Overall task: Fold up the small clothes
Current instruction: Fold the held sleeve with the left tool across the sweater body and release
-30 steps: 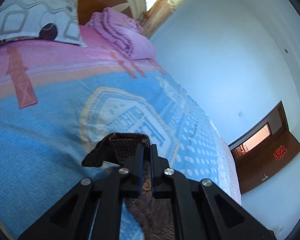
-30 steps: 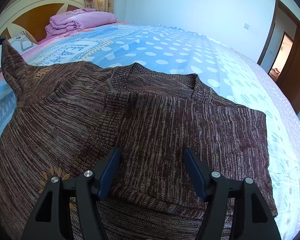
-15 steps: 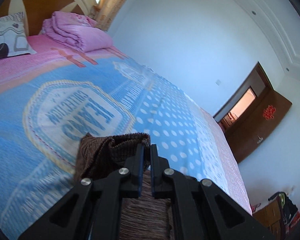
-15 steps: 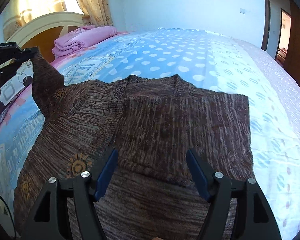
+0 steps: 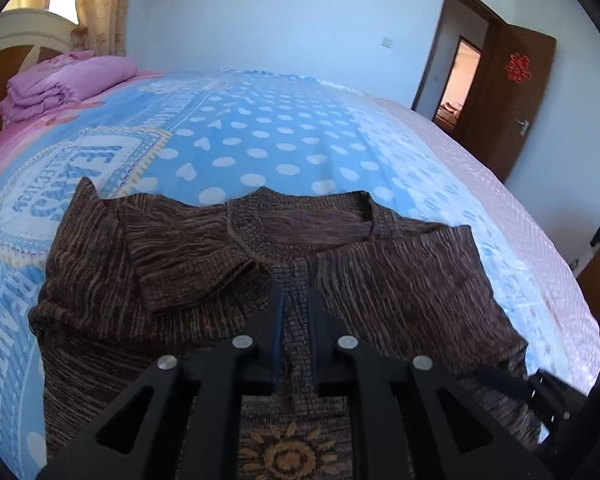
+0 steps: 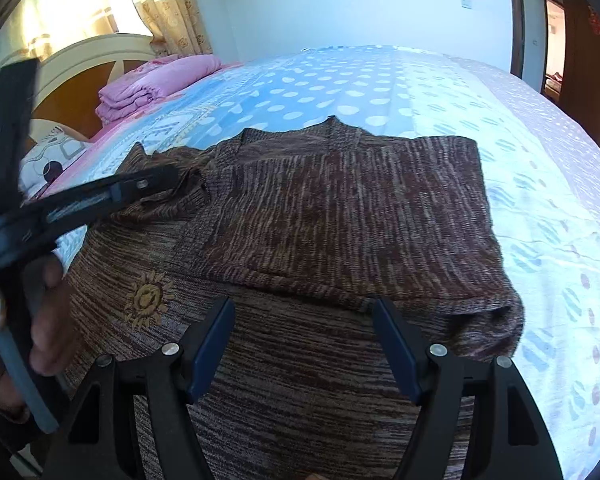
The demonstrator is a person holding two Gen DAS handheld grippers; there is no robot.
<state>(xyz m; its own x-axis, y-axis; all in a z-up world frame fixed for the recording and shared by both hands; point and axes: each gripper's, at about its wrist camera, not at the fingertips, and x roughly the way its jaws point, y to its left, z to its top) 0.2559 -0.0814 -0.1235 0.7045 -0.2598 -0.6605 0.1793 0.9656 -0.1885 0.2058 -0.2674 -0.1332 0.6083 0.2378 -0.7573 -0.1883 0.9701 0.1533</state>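
A brown knit sweater (image 5: 380,272) (image 6: 340,208) lies face up on the blue dotted bedsheet (image 5: 280,140). Its right sleeve is folded across the chest. The left sleeve (image 5: 188,260) (image 6: 172,196) lies folded inward beside the collar. My left gripper (image 5: 296,300) (image 6: 168,178) hovers low over the chest. Its jaws are opening, a narrow gap shows between them, and only the sweater's front is seen through it. My right gripper (image 6: 304,312) stands open above the sweater's lower half with nothing between its fingers. A sun motif (image 6: 146,300) sits on the front.
A folded pink quilt (image 5: 68,84) (image 6: 156,84) rests near the headboard (image 6: 80,76), with a pillow (image 6: 56,156) beside it. A person's hand (image 6: 44,320) holds the left gripper's handle. A brown door (image 5: 512,104) stands open at the far right.
My left gripper carried the raised left sleeve inward and down onto the sweater's chest, rolling as it went, and its jaws have parted. The right gripper drifted a little and stayed open.
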